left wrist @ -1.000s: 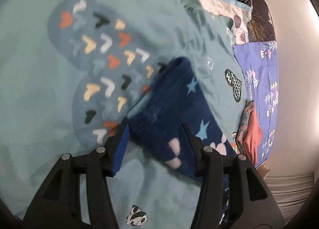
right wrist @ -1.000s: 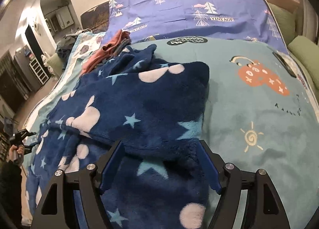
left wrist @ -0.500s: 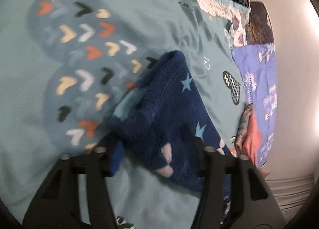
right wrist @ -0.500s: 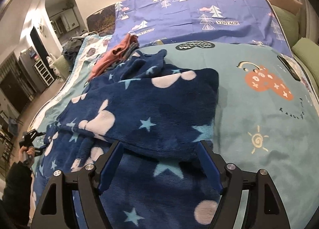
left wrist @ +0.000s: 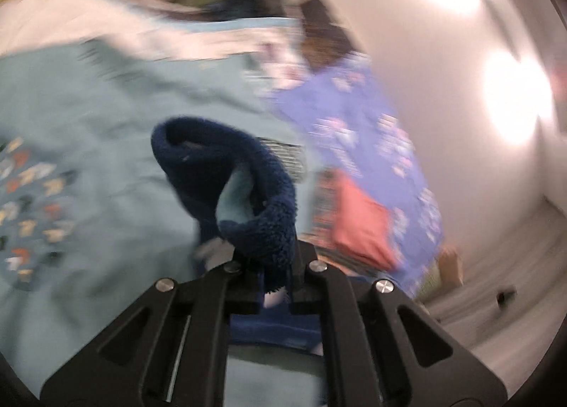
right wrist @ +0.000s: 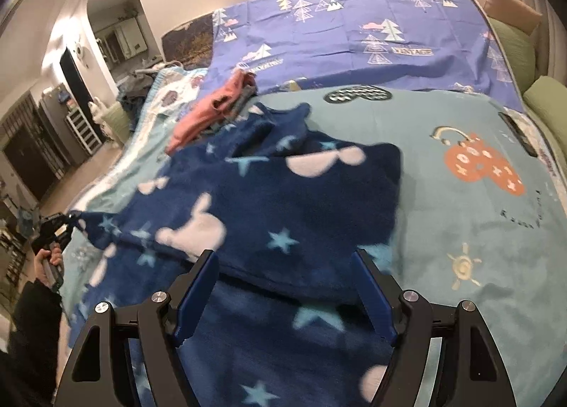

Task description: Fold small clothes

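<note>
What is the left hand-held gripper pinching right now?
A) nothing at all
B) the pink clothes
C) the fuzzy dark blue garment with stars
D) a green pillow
C: the left hand-held gripper has its jaws shut on a bunched edge of the fuzzy dark blue garment, lifted off the teal bedspread.

Each gripper is a matte black plastic frame with triangular cut-outs in its two linkage arms and round silver screw heads at the pivots. The right gripper (right wrist: 283,291) carries flat blue pads on the inner finger faces. The left gripper (left wrist: 271,258) shares the black frame. The sleeve (right wrist: 30,329) is black.
</note>
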Motion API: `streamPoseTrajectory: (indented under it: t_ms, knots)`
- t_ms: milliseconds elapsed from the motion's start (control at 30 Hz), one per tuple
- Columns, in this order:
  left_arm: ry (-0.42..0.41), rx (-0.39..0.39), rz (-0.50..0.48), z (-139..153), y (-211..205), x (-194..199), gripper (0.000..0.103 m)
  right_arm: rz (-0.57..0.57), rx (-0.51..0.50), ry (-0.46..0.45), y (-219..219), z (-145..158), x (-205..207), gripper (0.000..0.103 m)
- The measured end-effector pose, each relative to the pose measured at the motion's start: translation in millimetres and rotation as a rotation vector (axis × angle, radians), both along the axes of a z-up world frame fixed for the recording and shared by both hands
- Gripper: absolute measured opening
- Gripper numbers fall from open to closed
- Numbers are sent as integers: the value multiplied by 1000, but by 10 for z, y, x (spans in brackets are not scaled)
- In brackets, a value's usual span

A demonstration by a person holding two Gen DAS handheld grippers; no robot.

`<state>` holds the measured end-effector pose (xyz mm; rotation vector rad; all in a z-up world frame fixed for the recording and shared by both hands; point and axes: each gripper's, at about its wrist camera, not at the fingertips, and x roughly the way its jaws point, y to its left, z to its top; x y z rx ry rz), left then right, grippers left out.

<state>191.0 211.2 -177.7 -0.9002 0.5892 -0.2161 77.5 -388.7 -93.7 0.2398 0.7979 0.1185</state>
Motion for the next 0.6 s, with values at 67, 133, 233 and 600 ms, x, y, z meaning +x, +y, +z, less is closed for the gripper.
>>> streamPoseTrajectory:
  t_ms: [67,133,233,600]
  knots:
    - [-73,58,-86,328,-354,-38,9,31,35,-19,114,79,31,78]
    - [-152,149,-190,633,-847,-143,9,73,72,-38,270,179,67,78]
    - [-222,255,-334,808,-1495,-344,9,141,119,-64,521,329,111,78]
    - [-127,690,-718,115,-3090,-759,10,204,408,72,779,-68,555,84]
